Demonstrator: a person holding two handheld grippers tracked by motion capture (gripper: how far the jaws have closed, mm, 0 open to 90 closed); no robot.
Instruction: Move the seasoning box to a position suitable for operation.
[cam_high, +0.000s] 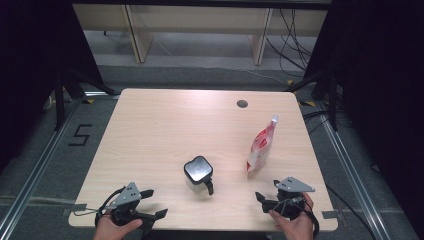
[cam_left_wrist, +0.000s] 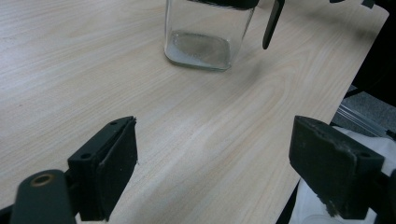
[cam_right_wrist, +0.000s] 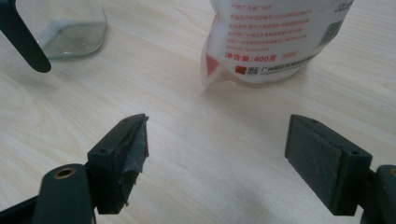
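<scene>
Two things stand on the desk (cam_high: 150, 130), and two tools wait at its near edge. One is a square glass jar (cam_high: 198, 173) with a black lid and a dark handle hanging at its side; it sits near the middle, slightly toward the person, and looks all but empty, with a thin pale residue on its bottom. The other is a single red-and-white refill pouch (cam_high: 261, 147), upright on its base and leaning a little, to the right of the jar and well apart from it. My guess is that they are set side by side within easy reach so the pouch can be emptied into the jar. The left tool (cam_high: 152, 204) points toward the jar, jaws spread wide and holding nothing. The right tool (cam_high: 267, 201) faces the pouch, jaws likewise wide apart and empty.
</scene>
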